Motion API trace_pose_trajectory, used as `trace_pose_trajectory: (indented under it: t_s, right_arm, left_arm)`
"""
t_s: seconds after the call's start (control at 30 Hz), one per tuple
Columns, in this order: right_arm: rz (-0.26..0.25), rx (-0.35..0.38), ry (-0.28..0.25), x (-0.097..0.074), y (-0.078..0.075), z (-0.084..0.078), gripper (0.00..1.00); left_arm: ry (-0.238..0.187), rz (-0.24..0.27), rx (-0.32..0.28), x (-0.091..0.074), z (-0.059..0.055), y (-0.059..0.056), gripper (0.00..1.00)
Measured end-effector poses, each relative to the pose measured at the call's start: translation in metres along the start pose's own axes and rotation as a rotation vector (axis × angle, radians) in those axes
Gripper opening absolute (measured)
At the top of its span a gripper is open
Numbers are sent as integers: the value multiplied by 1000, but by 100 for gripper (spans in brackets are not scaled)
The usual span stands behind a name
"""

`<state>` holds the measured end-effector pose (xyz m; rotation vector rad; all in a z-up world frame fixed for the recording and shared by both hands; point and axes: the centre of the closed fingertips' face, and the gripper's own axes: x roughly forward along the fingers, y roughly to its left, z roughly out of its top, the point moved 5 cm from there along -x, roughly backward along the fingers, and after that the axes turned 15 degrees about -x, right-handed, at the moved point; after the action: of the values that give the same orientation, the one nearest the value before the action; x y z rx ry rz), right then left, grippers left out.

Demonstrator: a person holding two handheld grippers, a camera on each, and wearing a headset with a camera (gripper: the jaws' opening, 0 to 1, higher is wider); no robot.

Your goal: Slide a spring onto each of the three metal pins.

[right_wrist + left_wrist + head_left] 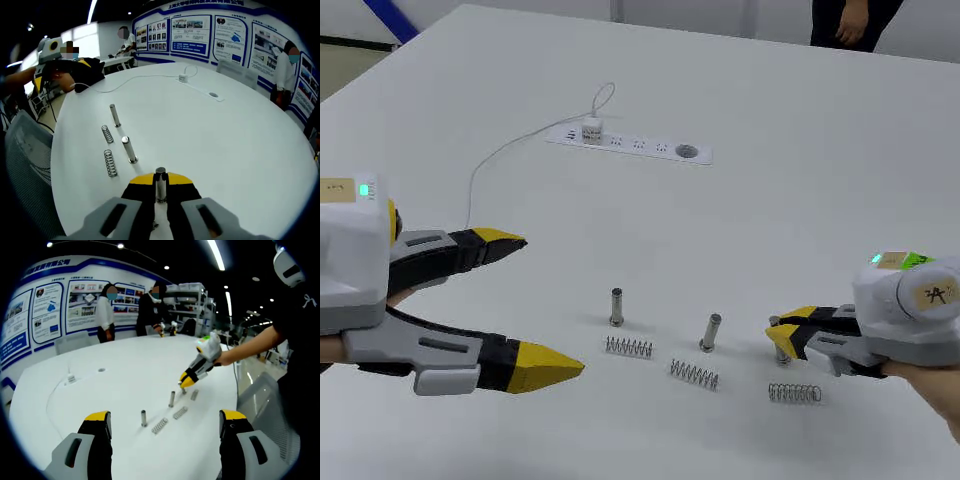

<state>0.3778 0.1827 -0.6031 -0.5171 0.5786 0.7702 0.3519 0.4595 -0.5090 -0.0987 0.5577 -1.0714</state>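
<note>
Pins stand upright on the white table (800,180), three in a loose row, and a spring lies flat on the near side of each. The middle pin (710,332) serves as the marker here. The middle spring (694,374) lies just in front of it, toward the person, and is not touching it. To the left of the middle pin stands the left pin (616,306), with the left spring (628,347) just in front of that one. Near the middle pin on its right is the right pin (776,323). The right spring (794,393) lies in front of the middle pin and further right, loose on the table.

The right gripper (782,342) reaches in from the right of the middle pin, its jaws drawn together on the right pin. In the right gripper view the yellow-tipped jaws press the shaft from both sides. The pin is upright and its cap stands just above them. The right spring lies close below this gripper in the head view, apart from the pin it grips.

The left gripper (548,304) hovers well to the left of the middle pin, out past the left pin, with its jaws spread wide apart. The left pin and left spring lie ahead of its gape, apart from both tips.

Far beyond the middle pin, a white power strip (630,143) lies on the table. It has a charger (591,129) plugged in, and a thin cable (500,155) trails off to the left.
</note>
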Motion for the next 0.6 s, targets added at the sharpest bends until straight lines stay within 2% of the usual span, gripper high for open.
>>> trace_pose_trajectory:
  t_s: [0.33, 0.6]
  right_arm:
    - [-37, 36, -77, -8, 0, -8, 7]
    - [-70, 79, -112, -14, -2, -15, 8]
  left_arm:
    - [3, -6, 2, 2, 1, -2, 91]
    - [10, -10, 4, 3, 1, -5, 91]
